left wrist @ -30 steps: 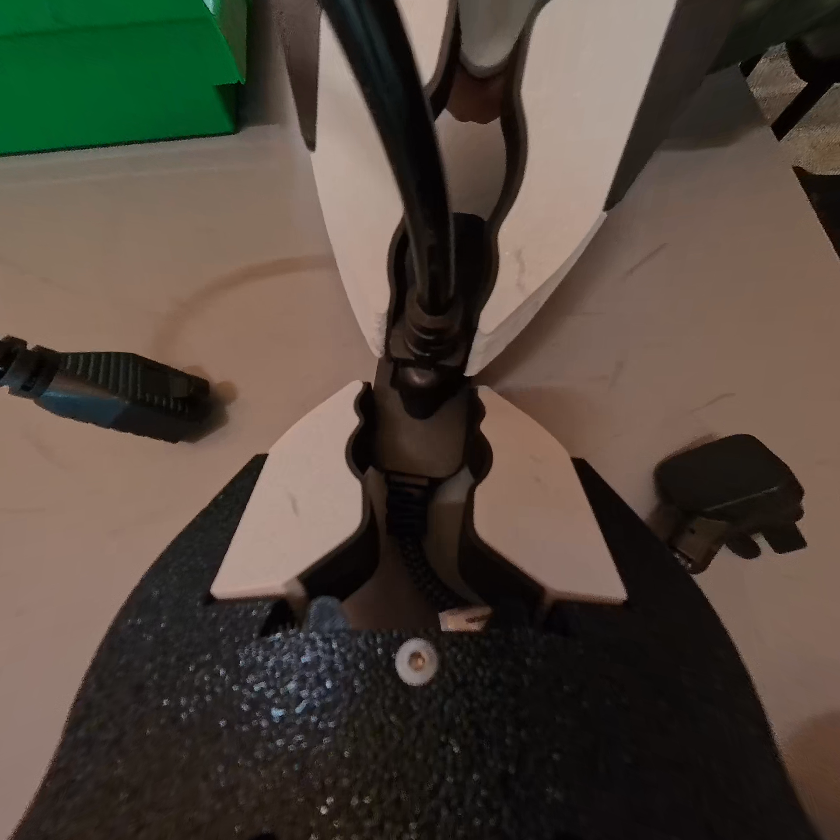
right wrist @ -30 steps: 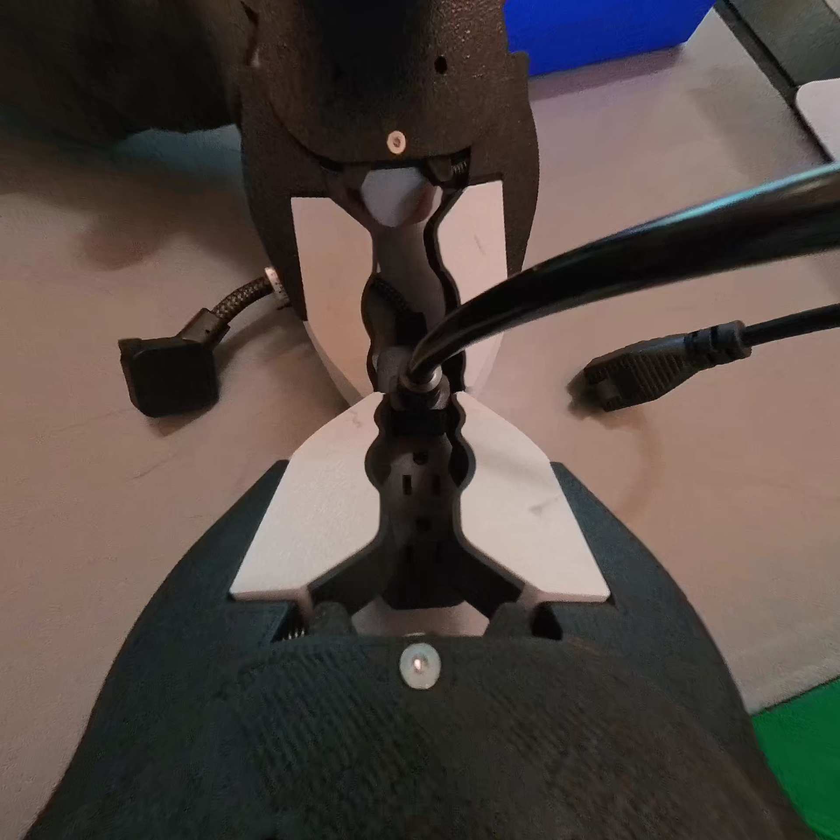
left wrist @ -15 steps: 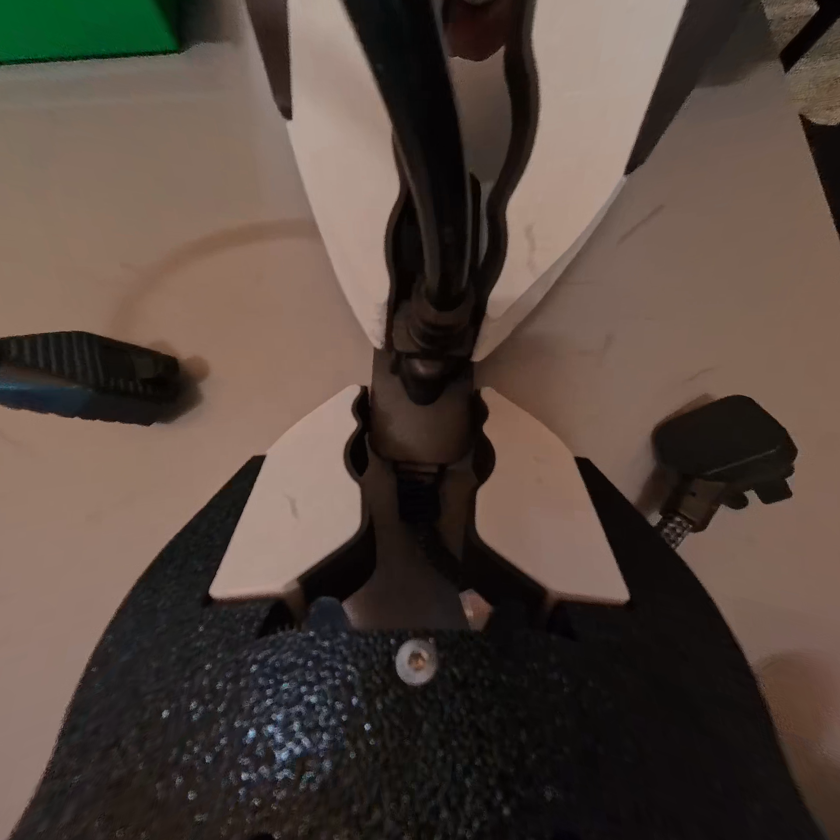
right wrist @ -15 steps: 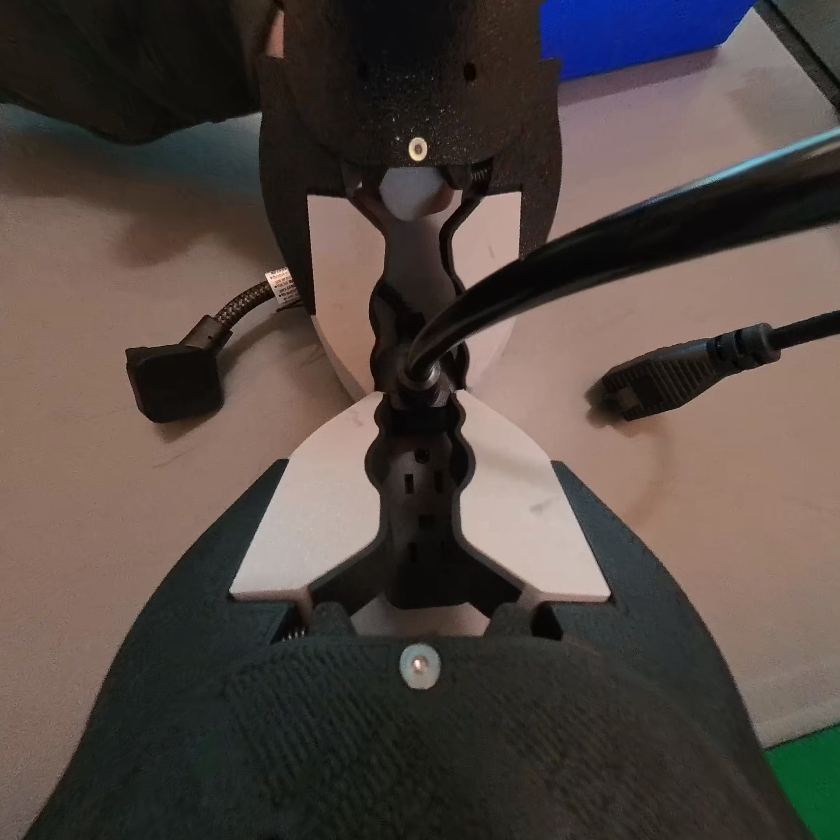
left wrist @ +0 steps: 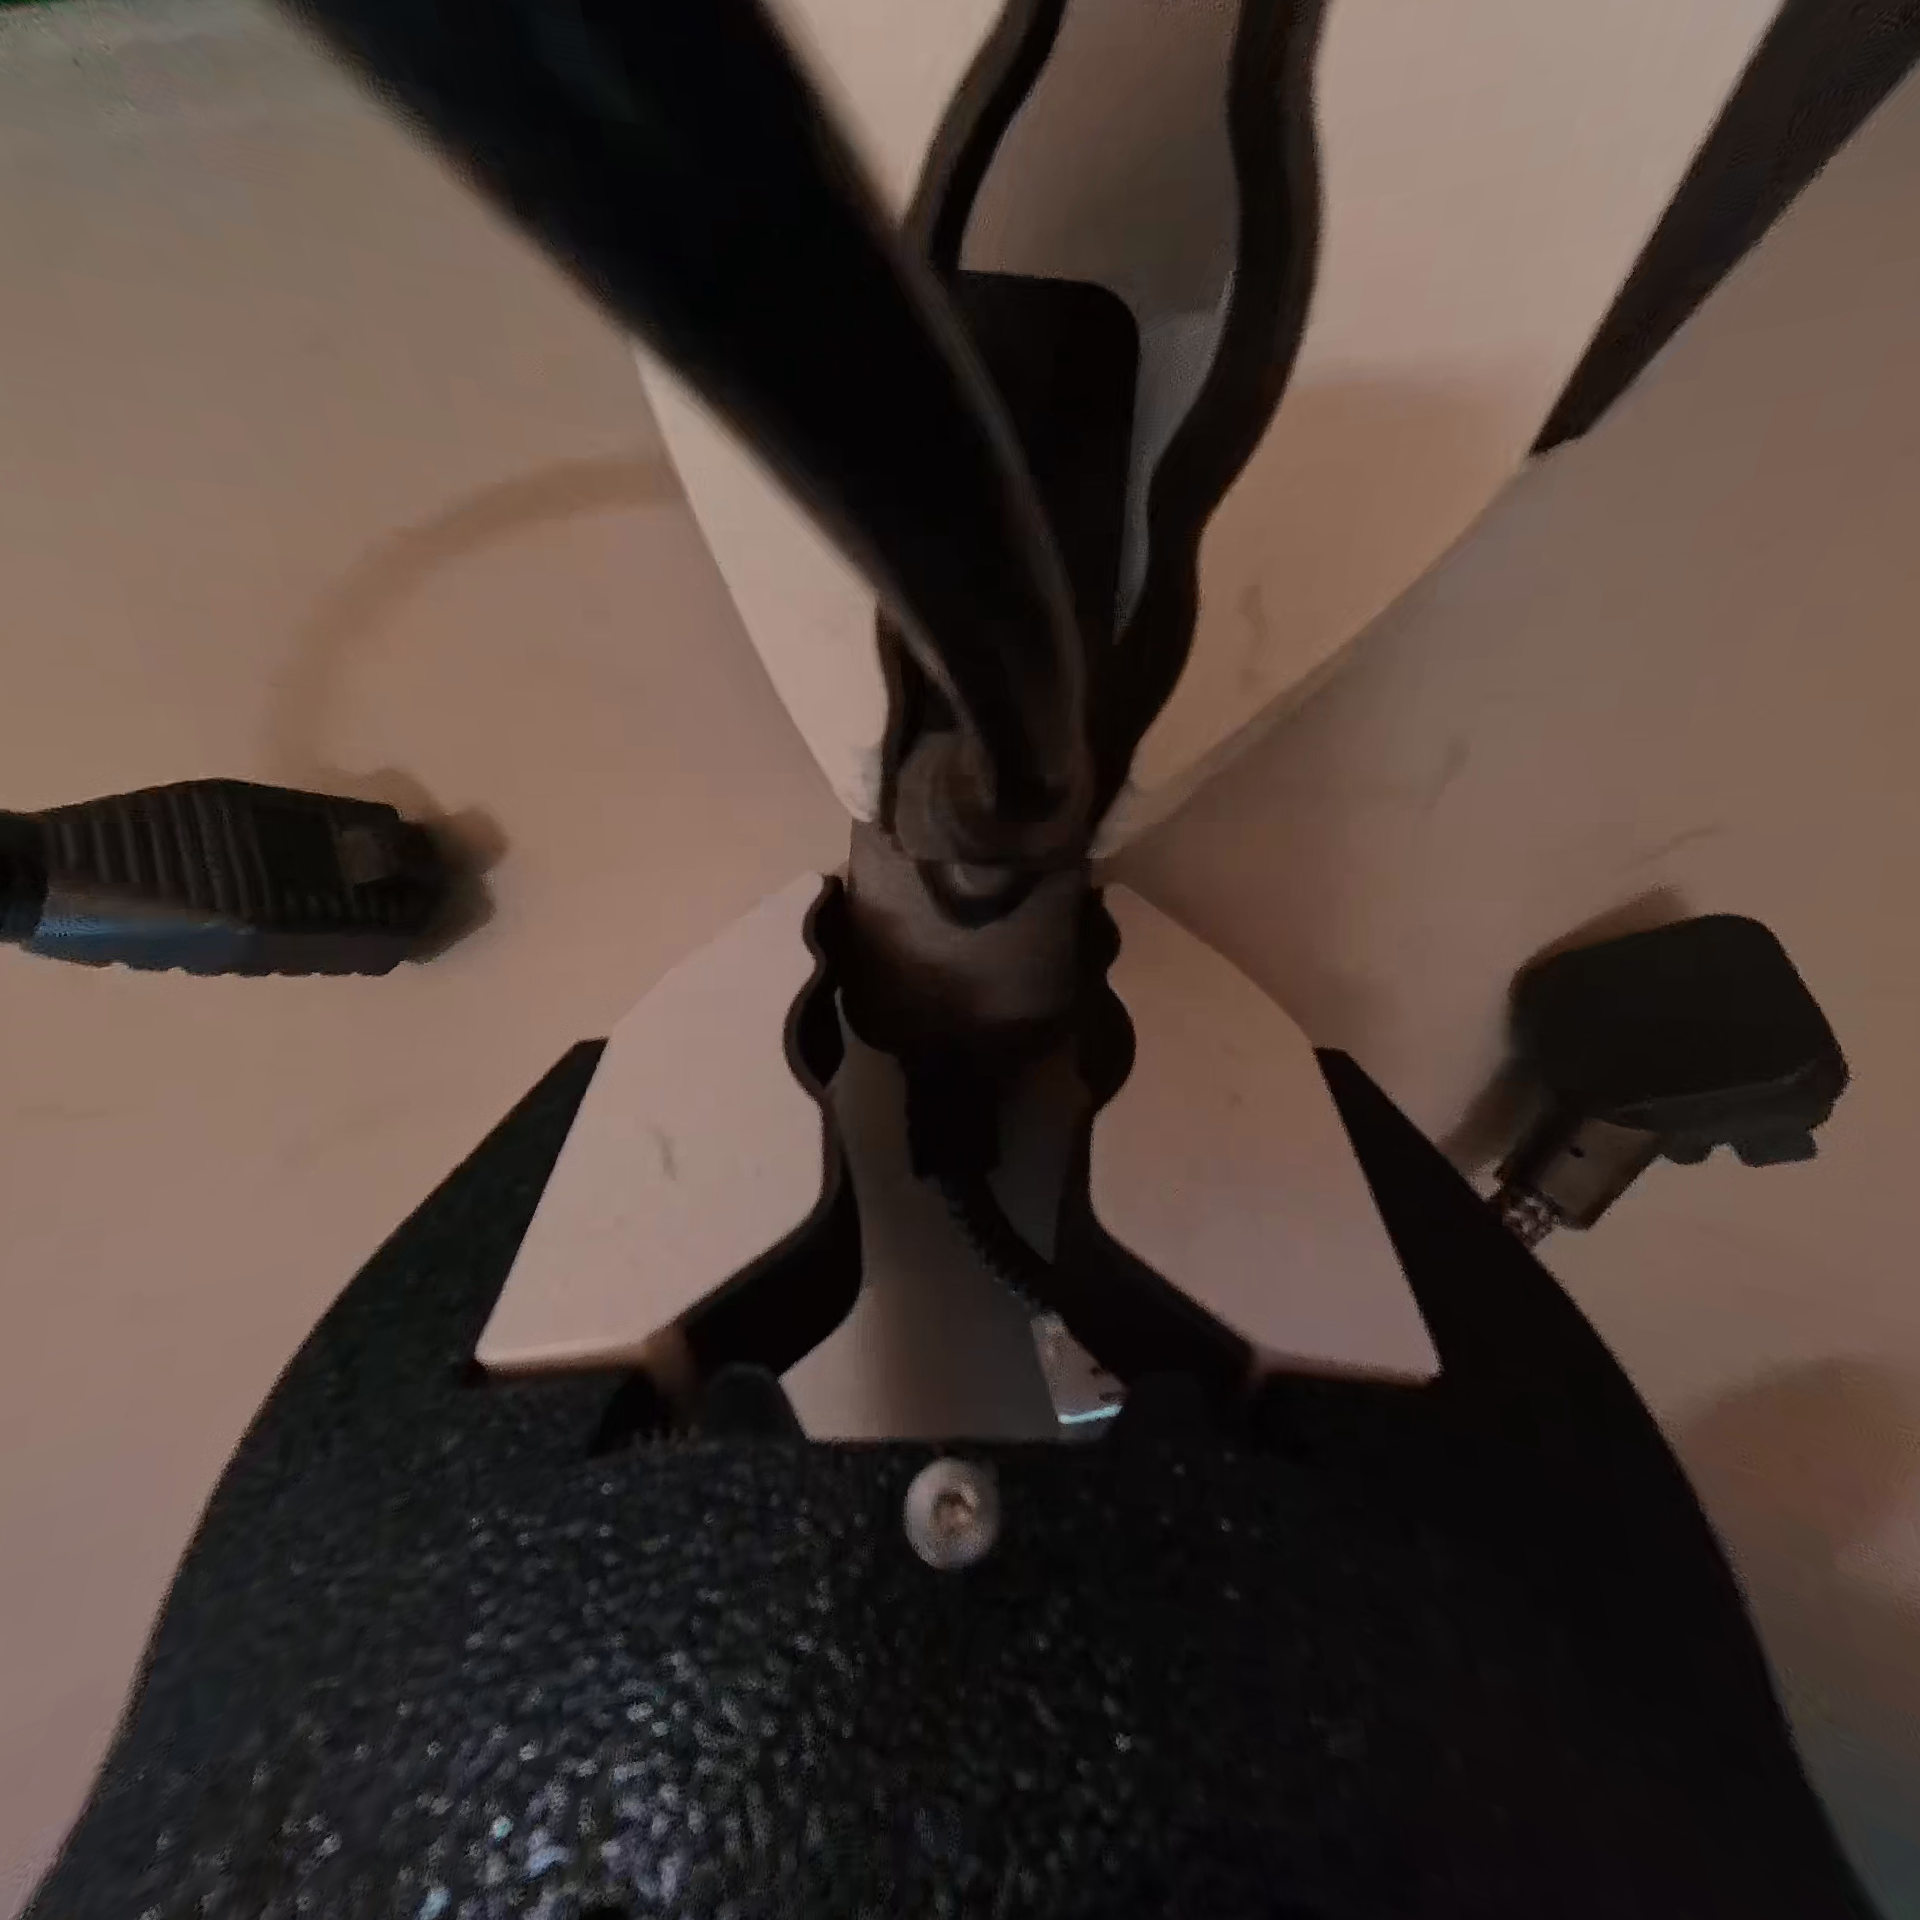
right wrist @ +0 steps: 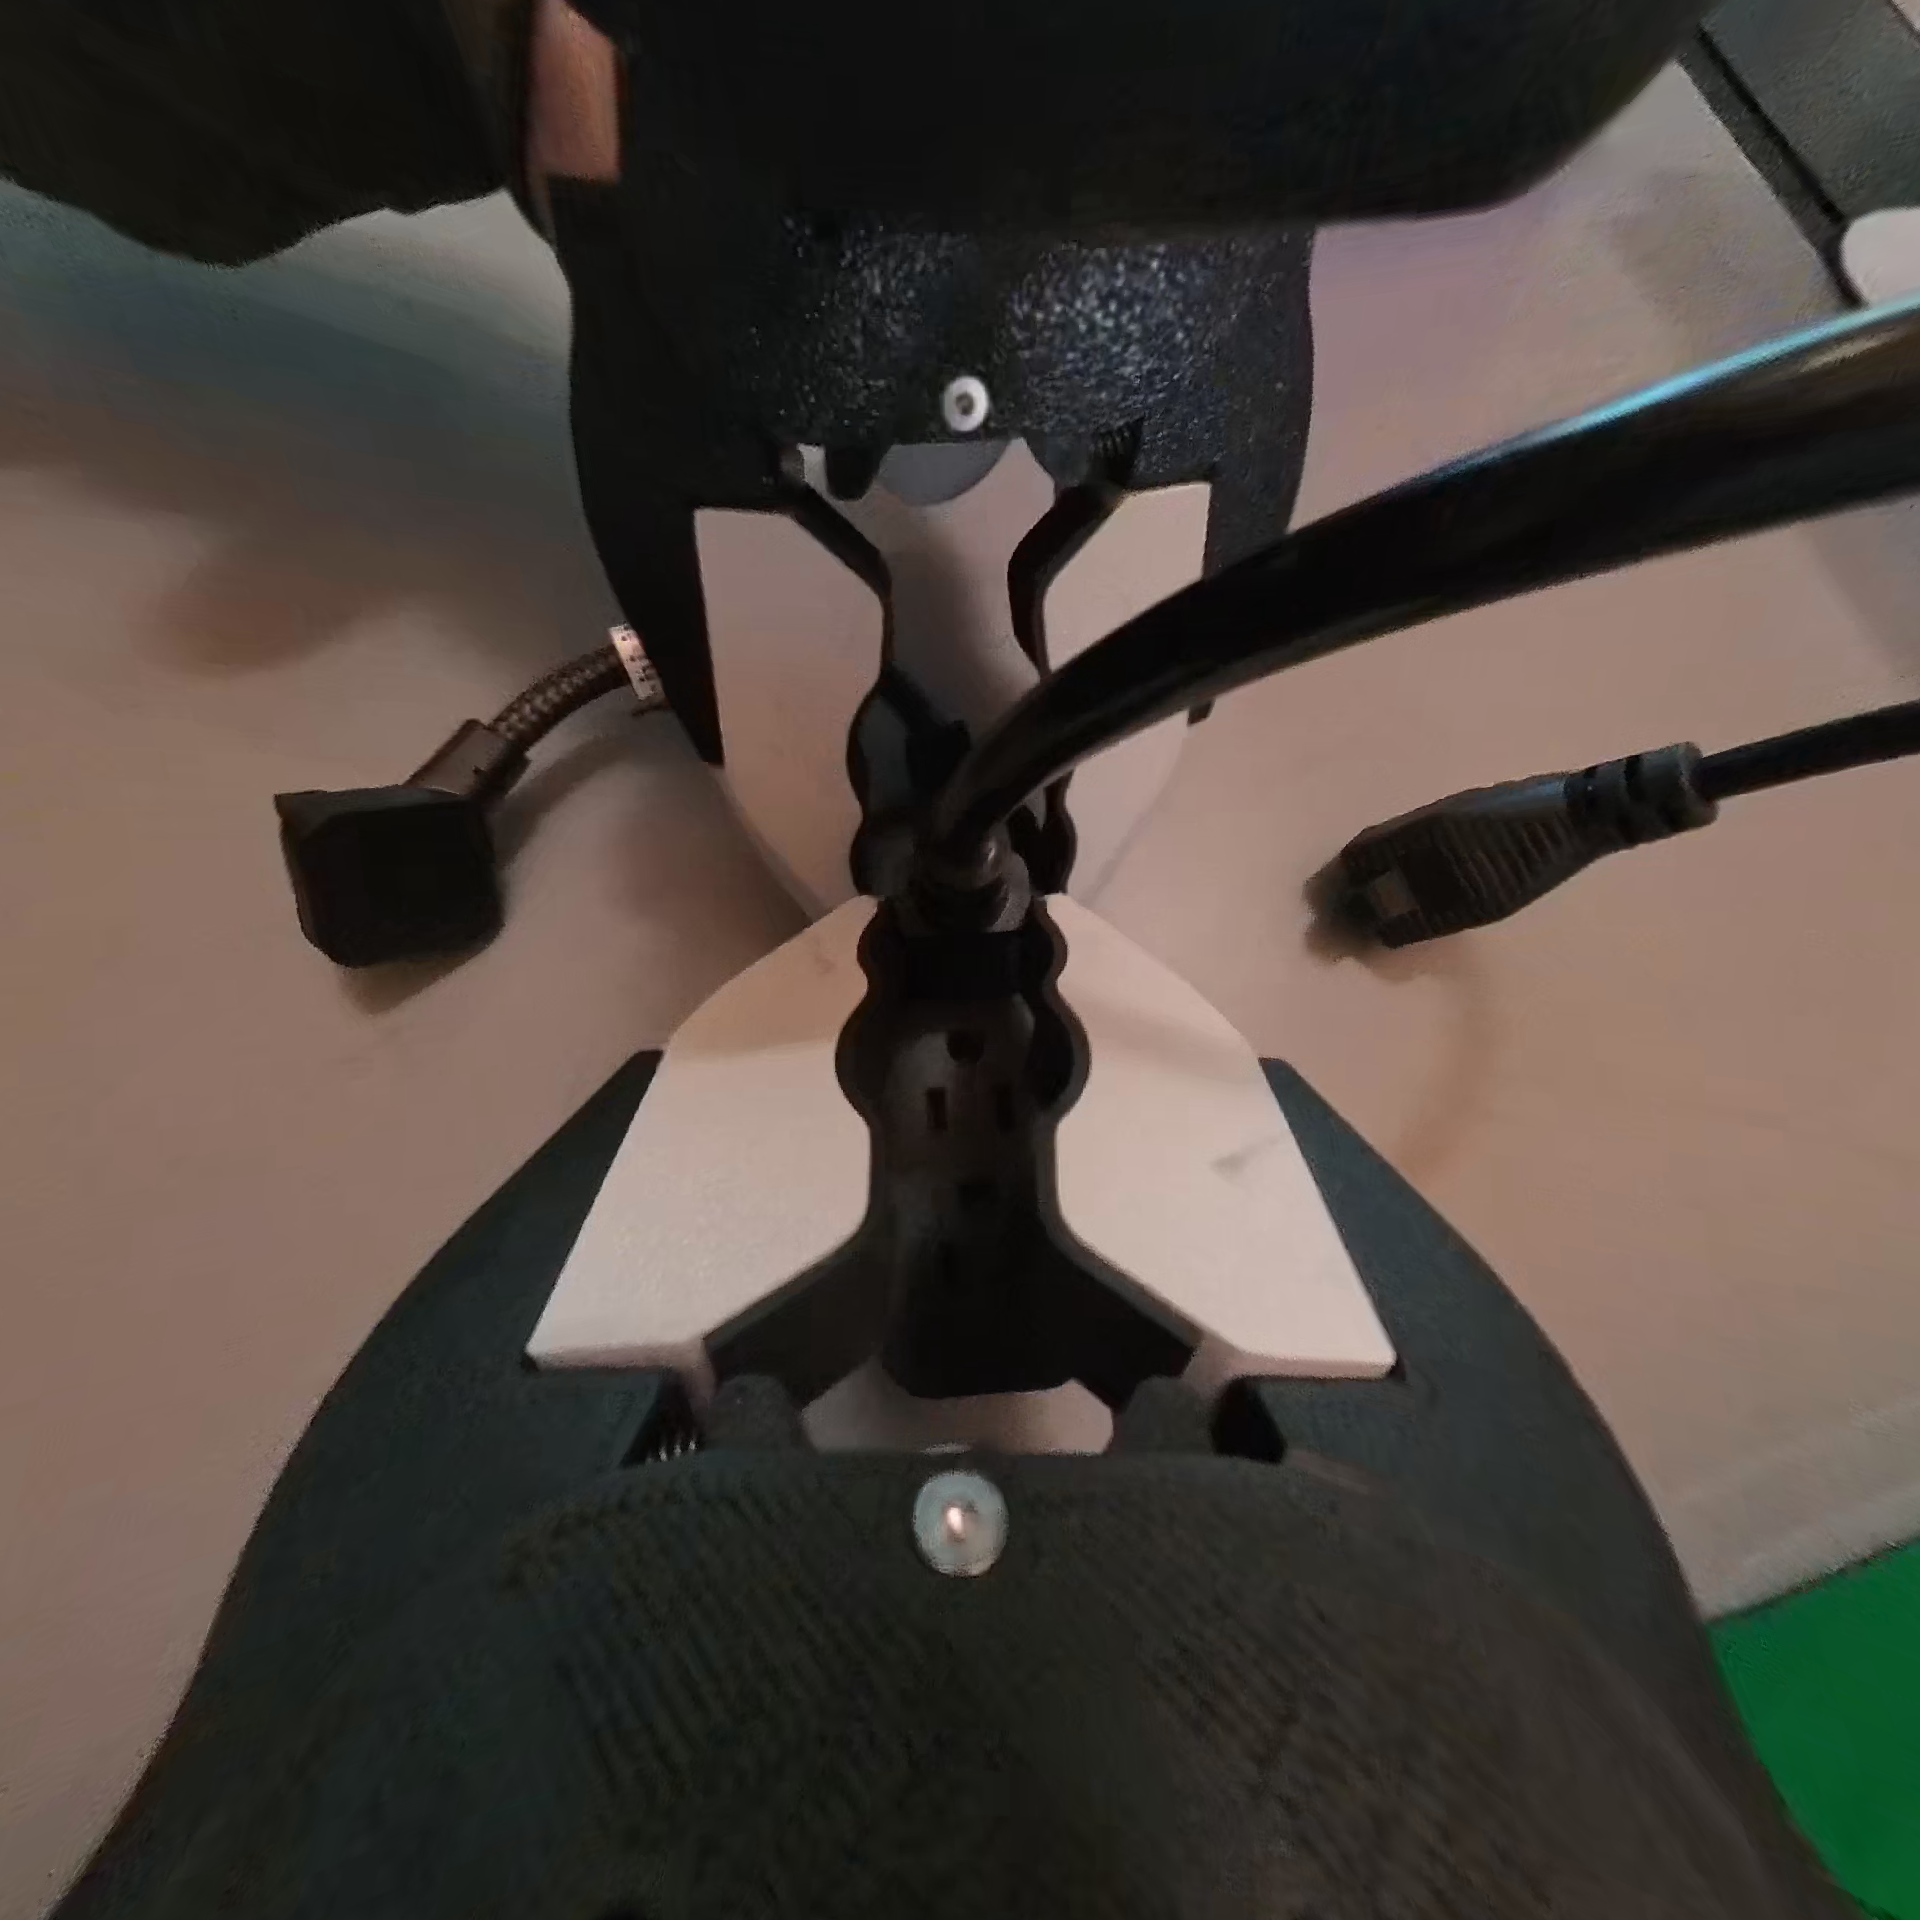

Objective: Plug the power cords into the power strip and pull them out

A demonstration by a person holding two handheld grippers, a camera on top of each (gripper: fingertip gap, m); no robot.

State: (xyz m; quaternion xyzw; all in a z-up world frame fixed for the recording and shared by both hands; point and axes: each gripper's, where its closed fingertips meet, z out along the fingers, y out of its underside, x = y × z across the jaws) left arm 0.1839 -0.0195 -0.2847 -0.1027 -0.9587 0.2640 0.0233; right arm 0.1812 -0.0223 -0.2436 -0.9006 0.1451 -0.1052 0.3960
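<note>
Between my right fingers [right wrist: 961,1023] sits the black power strip [right wrist: 961,1164], its socket holes facing up at me, and the jaws are pressed in on its sides. My left gripper [left wrist: 961,971] faces it from the far end, closed on the strip's other end where the braided lead leaves it. Where the two sets of tips nearly meet, a plug [right wrist: 951,883] stands in the strip with its thick black cord [right wrist: 1299,582] arching up and away to my right.

My worry is that arching cord: it looks stiff, and if I tilt or twist the strip it could lever the plug askew or drag the strip through my grip. With both grippers on the strip, neither holds the plug, so I judge one must let go before any pull, and the strip could then swing or drop.

Lying loose on the pale table [right wrist: 260,1195] are a ribbed connector [right wrist: 1496,852] on its own cable to my right, and a square black plug [right wrist: 390,883] with a braided lead to my left. A green patch shows at the table's near corner; dark furniture edges lie beyond.
</note>
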